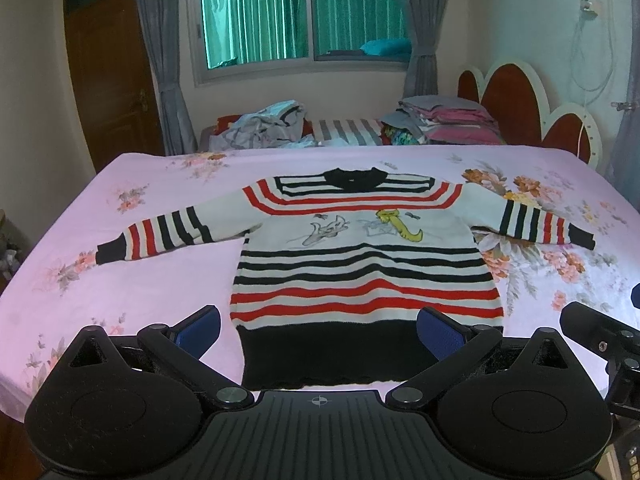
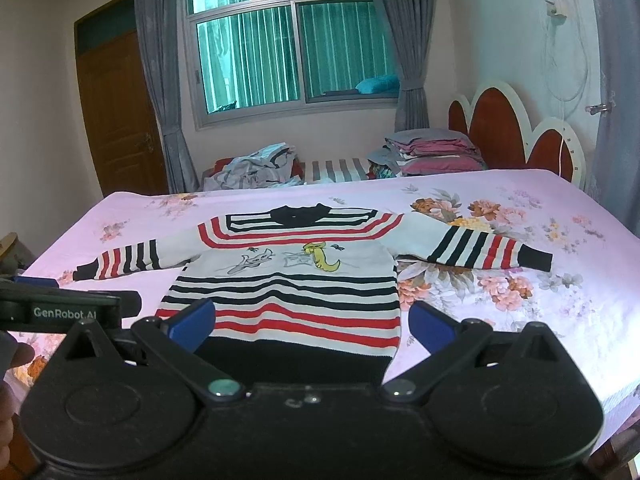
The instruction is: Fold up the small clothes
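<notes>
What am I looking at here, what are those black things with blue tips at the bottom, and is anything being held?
These are two handheld grabbing tools, one in each of a person's hands, each with a camera looking forward along its fingers. One picture comes from the left gripper, the other from the right gripper. The blue tips are finger pads. Both tools are open and hold nothing. Ahead, a striped sweater lies flat, sleeves spread, on a bed with a pink flowered sheet. Behind it sit a loose clothes heap and folded laundry.
</notes>
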`<state>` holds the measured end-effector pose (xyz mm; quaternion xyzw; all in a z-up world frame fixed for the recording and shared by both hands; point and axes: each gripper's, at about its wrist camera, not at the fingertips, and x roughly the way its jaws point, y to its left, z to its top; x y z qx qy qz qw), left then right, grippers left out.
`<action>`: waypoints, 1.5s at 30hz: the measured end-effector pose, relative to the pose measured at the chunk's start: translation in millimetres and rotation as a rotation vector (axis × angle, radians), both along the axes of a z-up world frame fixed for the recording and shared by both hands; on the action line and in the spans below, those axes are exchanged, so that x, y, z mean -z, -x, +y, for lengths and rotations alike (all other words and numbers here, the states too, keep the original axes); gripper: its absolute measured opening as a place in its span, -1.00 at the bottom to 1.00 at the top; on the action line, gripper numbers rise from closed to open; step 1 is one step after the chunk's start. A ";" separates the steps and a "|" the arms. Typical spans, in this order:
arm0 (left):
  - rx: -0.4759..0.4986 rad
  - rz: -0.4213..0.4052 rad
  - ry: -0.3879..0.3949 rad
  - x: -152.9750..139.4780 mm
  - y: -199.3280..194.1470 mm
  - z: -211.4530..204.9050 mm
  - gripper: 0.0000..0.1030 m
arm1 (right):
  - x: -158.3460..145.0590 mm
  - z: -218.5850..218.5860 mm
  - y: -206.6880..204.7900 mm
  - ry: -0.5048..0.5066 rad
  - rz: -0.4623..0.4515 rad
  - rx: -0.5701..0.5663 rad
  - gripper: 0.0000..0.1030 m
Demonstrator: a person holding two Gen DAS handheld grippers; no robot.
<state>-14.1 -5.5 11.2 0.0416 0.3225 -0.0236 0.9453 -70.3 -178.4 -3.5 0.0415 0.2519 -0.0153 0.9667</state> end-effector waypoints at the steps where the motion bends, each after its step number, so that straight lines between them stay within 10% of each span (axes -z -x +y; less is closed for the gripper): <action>1: -0.001 0.001 0.000 0.1 -0.4 0.6 1.00 | 0.3 0.1 0.0 0.000 0.000 0.000 0.99; 45: -0.011 0.065 -0.017 19.8 -48.5 6.3 1.00 | 19.0 -0.5 -36.7 -0.016 0.054 0.034 0.99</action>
